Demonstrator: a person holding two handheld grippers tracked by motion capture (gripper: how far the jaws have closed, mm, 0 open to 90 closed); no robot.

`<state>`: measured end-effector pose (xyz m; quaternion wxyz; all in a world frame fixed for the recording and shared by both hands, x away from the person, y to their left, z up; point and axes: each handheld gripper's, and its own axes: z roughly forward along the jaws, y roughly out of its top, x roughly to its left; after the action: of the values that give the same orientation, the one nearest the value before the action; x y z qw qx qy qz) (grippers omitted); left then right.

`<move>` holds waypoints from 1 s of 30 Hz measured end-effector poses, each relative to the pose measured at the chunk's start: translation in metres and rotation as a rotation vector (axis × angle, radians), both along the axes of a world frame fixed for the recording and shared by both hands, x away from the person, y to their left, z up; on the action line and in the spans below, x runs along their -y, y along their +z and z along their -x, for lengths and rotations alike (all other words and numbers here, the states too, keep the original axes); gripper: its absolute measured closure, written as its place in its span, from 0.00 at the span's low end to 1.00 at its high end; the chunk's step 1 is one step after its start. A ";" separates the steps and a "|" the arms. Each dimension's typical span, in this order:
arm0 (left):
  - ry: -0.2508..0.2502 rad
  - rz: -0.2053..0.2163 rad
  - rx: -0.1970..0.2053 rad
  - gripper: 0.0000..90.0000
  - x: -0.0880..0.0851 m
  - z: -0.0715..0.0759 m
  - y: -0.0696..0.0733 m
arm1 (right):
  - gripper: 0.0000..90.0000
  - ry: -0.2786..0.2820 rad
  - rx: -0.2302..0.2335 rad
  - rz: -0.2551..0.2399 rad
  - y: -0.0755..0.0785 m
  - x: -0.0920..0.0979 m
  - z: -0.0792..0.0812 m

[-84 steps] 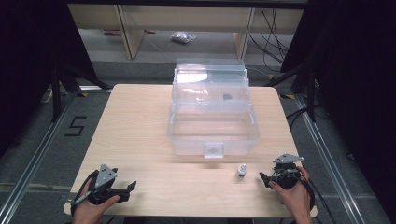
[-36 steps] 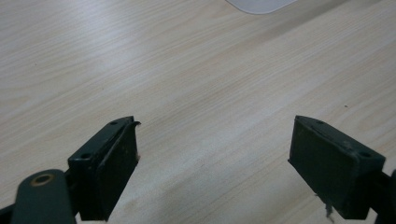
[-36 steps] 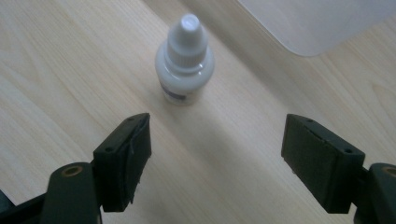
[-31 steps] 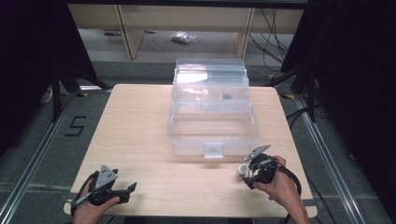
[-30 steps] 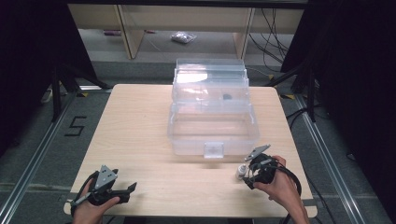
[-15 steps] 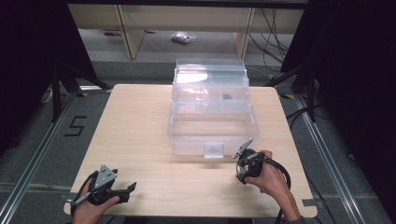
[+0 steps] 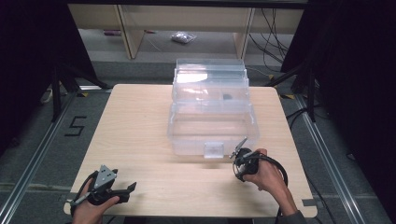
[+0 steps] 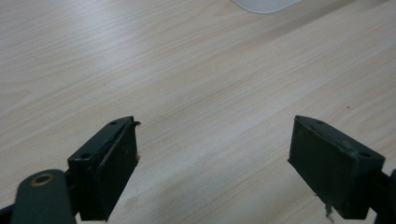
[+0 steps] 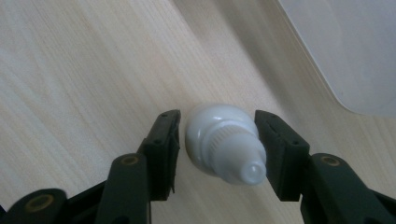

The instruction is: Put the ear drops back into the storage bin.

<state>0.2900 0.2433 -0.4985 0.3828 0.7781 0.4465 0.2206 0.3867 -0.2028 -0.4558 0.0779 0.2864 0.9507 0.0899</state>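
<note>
1. Right gripper [image 9: 217, 149] has its two black jaws on either side of a small white bottle [image 9: 224, 142], and they have just been closing on it. The right-hand pad looks to be touching the bottle's shoulder, while on the left a thin gap seems to remain, so I judge the hold not yet firm.

2. That bottle sits at the lower middle of the right gripper view, on the wooden table [image 9: 70, 70]. Its ribbed cap and nozzle point toward the camera and slightly to the lower right of the frame, so its long axis runs roughly along the jaws and not across them. The pads therefore meet its round sides, which suits a pinch.

3. Just beyond it, in the upper right of that view, lies the rounded corner of the clear plastic box [image 9: 355, 56], near but apart from the bottle.

4. From the high view, the right gripper [image 7: 243, 164] is at the lower right of centre, just below the box's front wall [image 7: 212, 135] and beside its latch.

5. Left gripper [image 7: 114, 189] rests at the lower left of the frame, well apart from the bottle, so the right hand is by far the nearer. Its jaws stand wide apart over bare table in the left gripper view, with nothing between them.
</note>
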 end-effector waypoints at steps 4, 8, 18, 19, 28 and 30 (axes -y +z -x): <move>-0.004 -0.006 -0.002 0.17 0.000 0.000 0.000 | 0.61 -0.015 -0.004 0.012 -0.001 -0.002 0.000; -0.007 -0.010 -0.004 0.17 0.000 0.000 0.000 | 0.64 -0.013 -0.017 0.006 -0.001 -0.002 -0.002; -0.008 -0.013 -0.002 0.17 -0.001 0.000 0.000 | 0.67 0.032 -0.043 0.025 0.003 -0.003 -0.002; -0.005 -0.011 -0.006 0.17 -0.001 0.000 0.000 | 0.67 0.032 -0.043 0.025 0.003 -0.003 -0.002; 0.004 0.002 -0.001 0.17 0.000 0.000 0.000 | 0.67 0.019 -0.023 0.001 0.018 0.000 -0.002; -0.004 -0.008 -0.003 0.17 -0.001 0.000 0.000 | 0.67 0.041 -0.022 -0.002 0.027 0.000 -0.003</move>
<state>0.2899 0.2439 -0.4984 0.3793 0.7808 0.4447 0.2206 0.3896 -0.2023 -0.4287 0.0651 0.2681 0.9570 0.0893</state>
